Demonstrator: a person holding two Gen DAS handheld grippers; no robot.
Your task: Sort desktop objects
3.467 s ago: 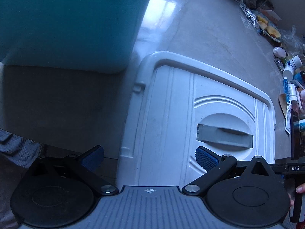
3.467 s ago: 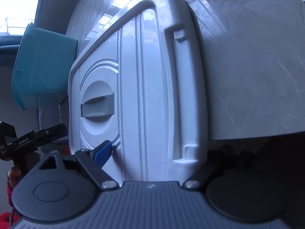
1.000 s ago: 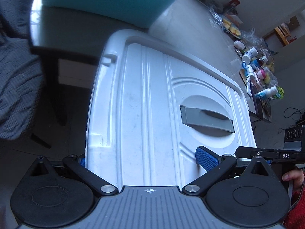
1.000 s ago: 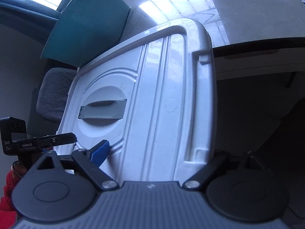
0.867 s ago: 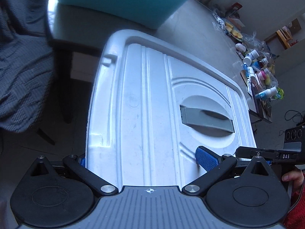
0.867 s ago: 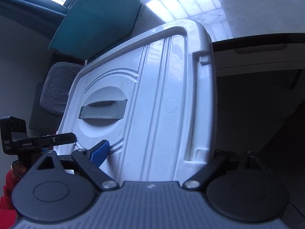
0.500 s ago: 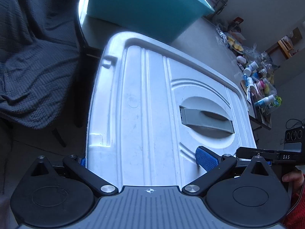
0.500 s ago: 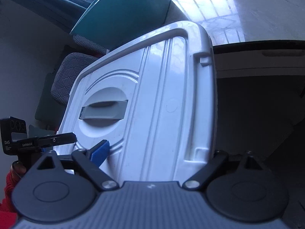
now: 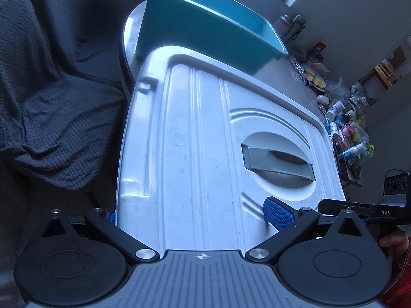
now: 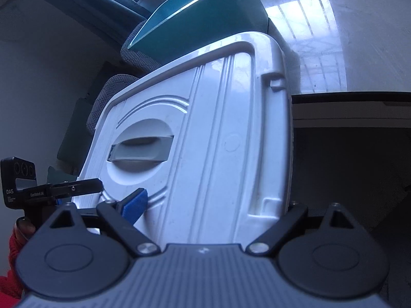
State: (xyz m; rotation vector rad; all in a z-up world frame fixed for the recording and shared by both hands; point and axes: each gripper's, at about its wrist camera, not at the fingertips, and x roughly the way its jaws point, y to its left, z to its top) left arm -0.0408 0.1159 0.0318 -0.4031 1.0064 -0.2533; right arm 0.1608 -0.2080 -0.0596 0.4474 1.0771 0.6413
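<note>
A white plastic lid [image 9: 205, 141] with a grey handle [image 9: 277, 160] fills both views. My left gripper [image 9: 195, 214] is shut on its near edge, one blue pad [image 9: 277, 215] on top. My right gripper [image 10: 213, 208] is shut on the same lid [image 10: 218, 141] from the other side, blue pad [image 10: 134, 205] on top. The lid is held in the air, off the table. A teal bin [image 9: 205, 25] stands on the table behind it, also in the right wrist view [image 10: 205, 20].
A grey marble table [image 10: 359, 38] lies beyond the lid. A dark knitted cloth [image 9: 51, 115] hangs over a chair at left. Bottles and packets [image 9: 344, 125] clutter the table's far right end.
Both grippers have lifted the lid up and back off the table. The teal bin now shows its open rim beyond the lid.
</note>
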